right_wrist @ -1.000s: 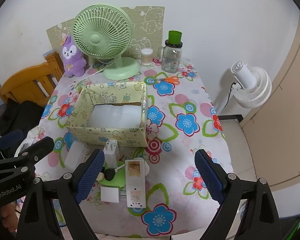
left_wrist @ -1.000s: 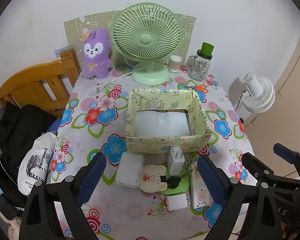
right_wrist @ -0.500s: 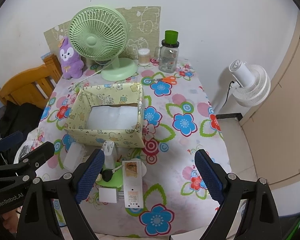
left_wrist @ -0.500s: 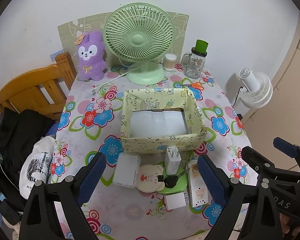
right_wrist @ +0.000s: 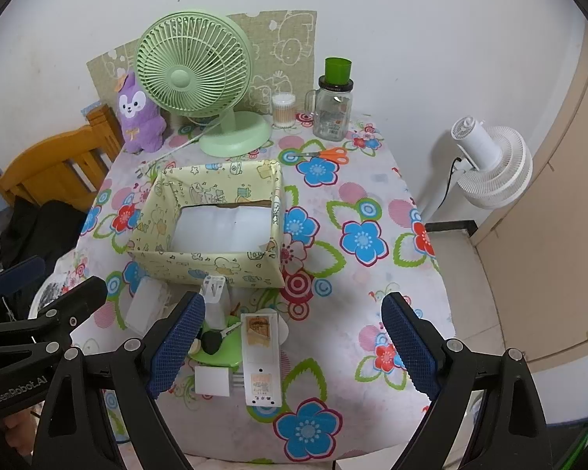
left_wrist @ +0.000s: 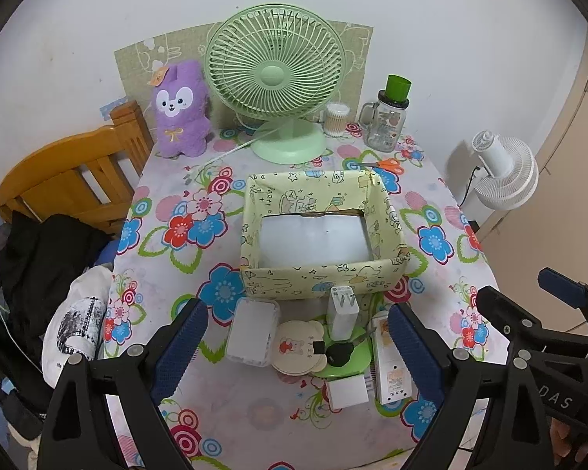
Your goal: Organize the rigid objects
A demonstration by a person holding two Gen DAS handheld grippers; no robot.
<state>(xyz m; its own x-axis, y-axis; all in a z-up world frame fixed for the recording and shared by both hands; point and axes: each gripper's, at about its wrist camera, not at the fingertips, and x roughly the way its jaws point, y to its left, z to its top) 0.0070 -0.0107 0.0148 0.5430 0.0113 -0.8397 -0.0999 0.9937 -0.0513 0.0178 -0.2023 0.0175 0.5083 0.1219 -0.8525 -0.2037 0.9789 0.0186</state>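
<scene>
Both tongs, left gripper opening wider and right gripper spread, hover empty above the near clutter; the upright white charger looks light, stiff, best pinched across its flat sides.

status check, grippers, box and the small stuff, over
Left gripper opening, right gripper open, both empty. Patterned box empty, white charger and remote outside it. Nothing blocking.

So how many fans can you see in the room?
2. The green fan stands at the back of the table beside the purple plush bunny. The white fan is off the table, on the right by the wall. None seems hidden.
</scene>
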